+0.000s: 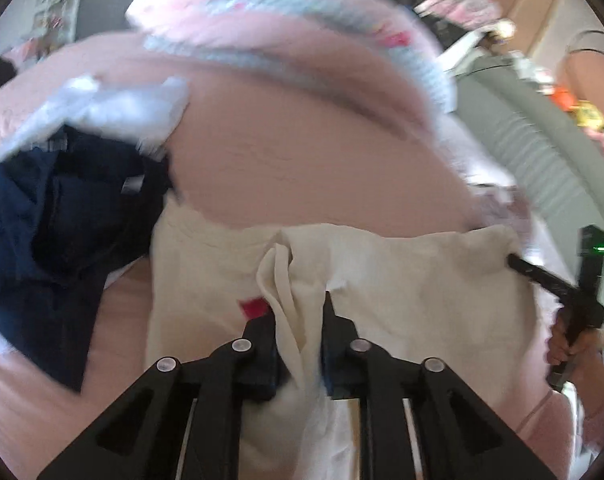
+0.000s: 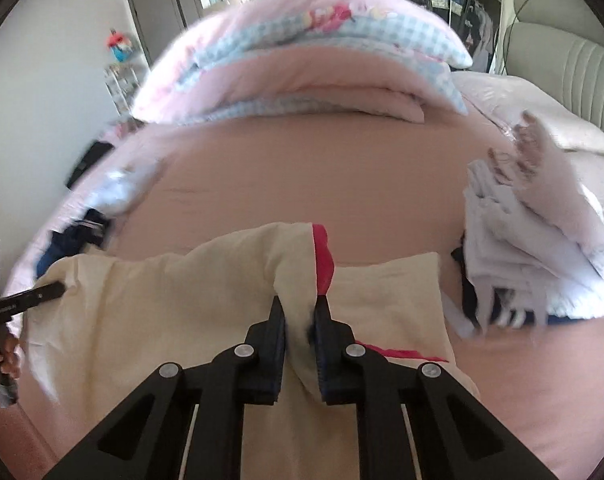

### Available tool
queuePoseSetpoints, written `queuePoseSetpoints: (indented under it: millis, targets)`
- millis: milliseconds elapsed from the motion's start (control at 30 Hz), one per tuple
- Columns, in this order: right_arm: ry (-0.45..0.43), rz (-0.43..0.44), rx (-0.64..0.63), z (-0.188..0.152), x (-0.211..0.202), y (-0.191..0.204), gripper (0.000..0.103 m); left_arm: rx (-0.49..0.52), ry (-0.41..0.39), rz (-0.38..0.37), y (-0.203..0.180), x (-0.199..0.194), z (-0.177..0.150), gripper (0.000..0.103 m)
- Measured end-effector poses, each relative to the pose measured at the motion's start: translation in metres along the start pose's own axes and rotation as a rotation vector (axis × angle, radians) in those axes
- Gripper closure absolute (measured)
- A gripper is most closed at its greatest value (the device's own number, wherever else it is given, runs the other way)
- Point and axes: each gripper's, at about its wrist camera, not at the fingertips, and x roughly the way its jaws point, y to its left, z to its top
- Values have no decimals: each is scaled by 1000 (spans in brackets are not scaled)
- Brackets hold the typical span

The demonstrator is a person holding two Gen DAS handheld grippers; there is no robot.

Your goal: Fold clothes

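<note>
A cream garment (image 1: 422, 280) with a red patch (image 2: 324, 256) lies spread on the pink bed sheet (image 2: 302, 168). In the left wrist view my left gripper (image 1: 297, 312) is shut on a bunched fold of that garment, which runs down between the fingers. My right gripper (image 2: 299, 304) is shut on a raised fold of the cream garment (image 2: 161, 300) beside the red patch. Each view shows the other tool at the garment's far edge: the right gripper (image 1: 512, 260) at one corner, the left gripper (image 2: 61, 290) at the other, each held by a hand.
Dark navy clothes (image 1: 61, 220) and a white cloth (image 1: 113, 108) lie to the left. A pile of white and lilac clothes (image 2: 534, 248) sits at the right. A folded pink and blue checked quilt (image 2: 302, 60) lies at the back, a grey padded headboard (image 2: 582, 80) far right.
</note>
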Motion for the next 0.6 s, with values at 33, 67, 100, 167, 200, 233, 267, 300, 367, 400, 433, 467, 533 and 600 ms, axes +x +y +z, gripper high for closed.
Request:
queuePoseSetpoints:
  millis: [33,67,100,167,200,233,267,300,367,400,433,467,533,600]
  targets:
    - [29,-26,-1,0,18,-2,88,-11,27,17,7,17,-2,77]
    - [66,-39,4,-3,38,-2,88,-20,42,27,11,27,-3,73]
    - [104,-52,9,-6,59,-3,84,-29,43,37,12,25,-2,70]
    - [114,-60,46,-8,73,-5,83,-47,39,59,11,14,1,68]
    - [109,-49,74,-5,65,-7,81,-59,5,72,11,1,0,67]
    - [77,-27,110,-6,48,-11,78,-73,-42,86,11,-16,-1,64]
    - [44,-4,148,-7,31,-16,76,-92,-100,111,11,-38,-6,62]
    - [11,19,185,-8,14,-21,69,-117,-145,137,10,-57,-13,56]
    - [-45,21,266,-24,-26,-35,53,-183,-193,150,6,-91,-39,55]
    - [-63,21,309,-34,-46,-42,49,-216,-197,141,3,-103,-54,55]
    - [-51,44,364,-52,-57,-46,48,-263,-190,118,1,-112,-71,55]
    - [-38,69,419,-70,-67,-49,47,-334,-175,79,1,-116,-90,55]
    - [-11,118,528,-106,-89,-56,45,-552,-115,-75,14,-113,-132,55]
    - [66,219,665,-148,-87,-59,43,-718,-80,-184,27,-109,-165,55]
